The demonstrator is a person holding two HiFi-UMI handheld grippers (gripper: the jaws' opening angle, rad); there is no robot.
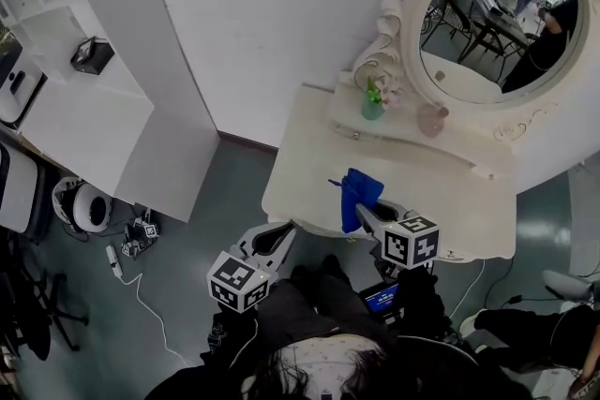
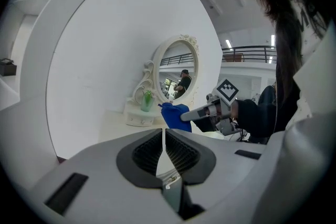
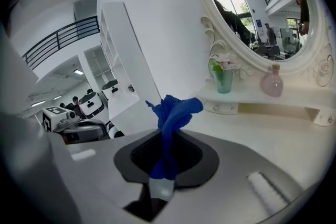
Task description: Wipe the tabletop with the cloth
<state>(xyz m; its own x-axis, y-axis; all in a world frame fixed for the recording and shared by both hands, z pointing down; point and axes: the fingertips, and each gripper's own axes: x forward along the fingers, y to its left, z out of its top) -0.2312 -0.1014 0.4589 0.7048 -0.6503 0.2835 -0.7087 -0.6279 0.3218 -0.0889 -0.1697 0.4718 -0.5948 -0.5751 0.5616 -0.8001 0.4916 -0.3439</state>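
Note:
My right gripper (image 1: pixel 364 213) is shut on a bunched blue cloth (image 1: pixel 359 189), holding it just over the front part of the cream tabletop (image 1: pixel 309 164). In the right gripper view the cloth (image 3: pixel 172 113) sticks up from between the jaws of the right gripper (image 3: pixel 167 157), with the tabletop (image 3: pixel 273 134) beyond. My left gripper (image 1: pixel 273 240) hangs off the table's front left edge. It is shut with nothing in it, as the left gripper view shows (image 2: pixel 163 140). That view also catches the cloth (image 2: pixel 176 114) and the right gripper (image 2: pixel 185 116).
A raised shelf at the table's back carries a green vase (image 1: pixel 373 104) and a pink bottle (image 1: pixel 432 120) under an oval mirror (image 1: pixel 497 14). A white shelf unit (image 1: pixel 84 108) stands to the left. Cables and a power strip (image 1: pixel 131 248) lie on the floor.

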